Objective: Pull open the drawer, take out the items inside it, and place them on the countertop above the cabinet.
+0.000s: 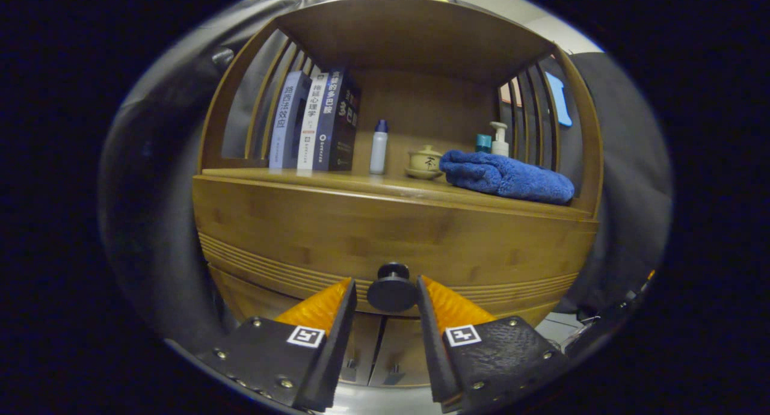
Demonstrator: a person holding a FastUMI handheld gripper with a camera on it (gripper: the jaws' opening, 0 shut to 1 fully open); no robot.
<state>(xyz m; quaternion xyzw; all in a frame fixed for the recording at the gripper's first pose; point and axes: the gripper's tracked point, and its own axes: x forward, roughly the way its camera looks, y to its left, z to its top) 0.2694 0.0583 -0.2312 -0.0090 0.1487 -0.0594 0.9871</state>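
Gripper (386,295) spread, fingers flanking knob (392,288) (not pinching) | drawer (391,246) closed | pulling, unloading all remain

- The wooden countertop (337,177) of the cabinet (391,234) carries everything.
- Three books (313,123) stand upright at its left.
- A white bottle (379,147) stands beside them.
- A small lidded pot (425,160) sits on a saucer.
- A folded blue towel (505,175) lies rightmost, two dispenser bottles (493,139) behind it.
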